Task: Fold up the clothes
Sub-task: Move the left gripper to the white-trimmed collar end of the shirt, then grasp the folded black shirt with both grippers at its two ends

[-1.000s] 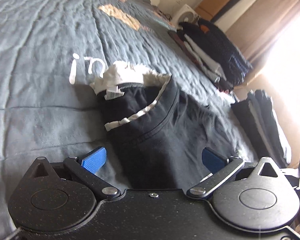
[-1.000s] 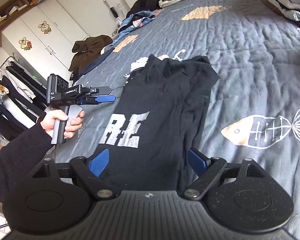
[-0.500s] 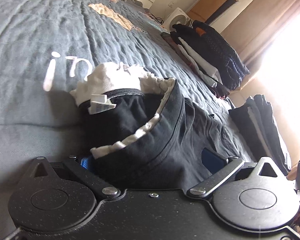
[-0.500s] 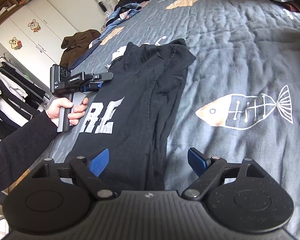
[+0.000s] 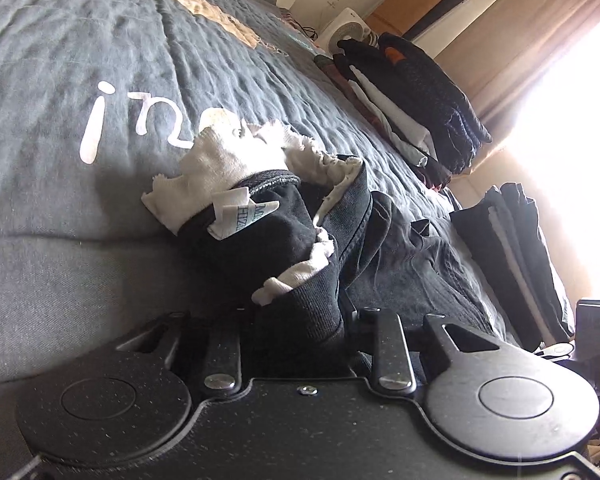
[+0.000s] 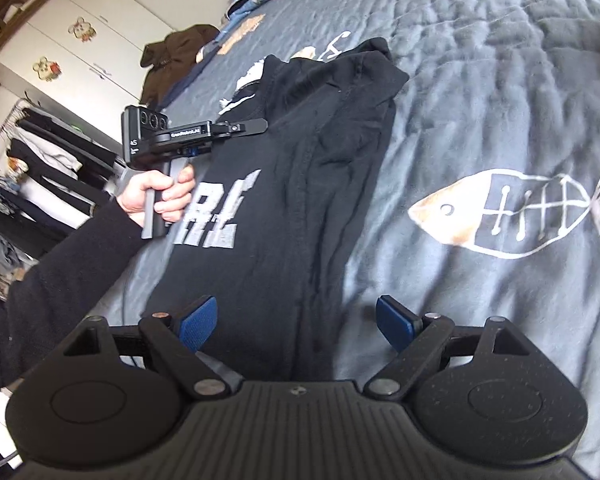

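A black cotton shirt with blocky grey lettering lies lengthwise on the quilted grey bedspread, left of its printed fish. The left hand-held gripper is closing on the shirt's ribbed collar, dark knit bunched between its jaws beside a frayed white lining and a paper tag. The right hand-held gripper stands wide, its blue ridged pads straddling the shirt's creased hem without pressing it. Beyond the collar, folded clothes are stacked in soft slabs.
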### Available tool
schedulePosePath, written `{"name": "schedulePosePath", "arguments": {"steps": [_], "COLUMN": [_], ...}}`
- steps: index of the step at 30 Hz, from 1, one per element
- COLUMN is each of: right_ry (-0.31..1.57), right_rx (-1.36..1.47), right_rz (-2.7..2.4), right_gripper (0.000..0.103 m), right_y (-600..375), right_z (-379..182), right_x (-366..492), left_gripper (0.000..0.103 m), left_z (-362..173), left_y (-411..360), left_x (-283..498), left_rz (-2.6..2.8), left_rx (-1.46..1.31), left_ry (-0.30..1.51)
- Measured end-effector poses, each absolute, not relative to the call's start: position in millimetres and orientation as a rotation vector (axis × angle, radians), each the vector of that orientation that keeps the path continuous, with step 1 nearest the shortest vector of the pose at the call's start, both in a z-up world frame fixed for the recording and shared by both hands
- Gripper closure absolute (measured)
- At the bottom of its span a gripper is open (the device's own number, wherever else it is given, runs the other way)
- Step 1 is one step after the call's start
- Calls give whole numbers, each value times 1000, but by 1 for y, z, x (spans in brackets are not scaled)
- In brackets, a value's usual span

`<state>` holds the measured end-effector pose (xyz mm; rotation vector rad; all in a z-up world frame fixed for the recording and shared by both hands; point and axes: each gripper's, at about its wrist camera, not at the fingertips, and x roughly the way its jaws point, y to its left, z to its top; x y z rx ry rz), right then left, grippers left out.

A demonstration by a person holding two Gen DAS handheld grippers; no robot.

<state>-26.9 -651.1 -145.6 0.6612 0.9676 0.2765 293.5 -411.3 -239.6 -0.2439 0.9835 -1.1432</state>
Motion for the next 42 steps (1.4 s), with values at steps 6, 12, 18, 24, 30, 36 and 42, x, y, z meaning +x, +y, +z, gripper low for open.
{"name": "schedulePosePath", "arguments": {"steps": [6, 12, 18, 24, 30, 36, 42], "right_ry": [1064, 1098, 1105, 1170, 1133, 1116, 1066], "right_rx": [844, 822, 763, 696, 693, 735, 726], "right_rz": [392, 445, 487, 482, 459, 426, 443], "right_gripper": [17, 9, 0, 0, 9, 77, 79], "right_y": [-669, -660, -640, -622, -621, -621, -615], "right_z": [-169, -178, -174, -171, -169, -164, -146], "right_x": [-16, -5, 11, 35, 26, 25, 22], "left_gripper": [76, 75, 74, 74, 76, 79, 81], "left_z": [-243, -245, -246, -248, -244, -228, -193], "left_y": [-409, -406, -404, -403, -404, -407, -403], "left_x": [294, 294, 294, 295, 293, 285, 274], "left_rz": [-1146, -1151, -1154, -1156, -1147, -1133, -1145], "left_rx": [-263, -278, -290, -299, -289, -235, -192], "left_ry": [976, 966, 959, 957, 943, 898, 838]}}
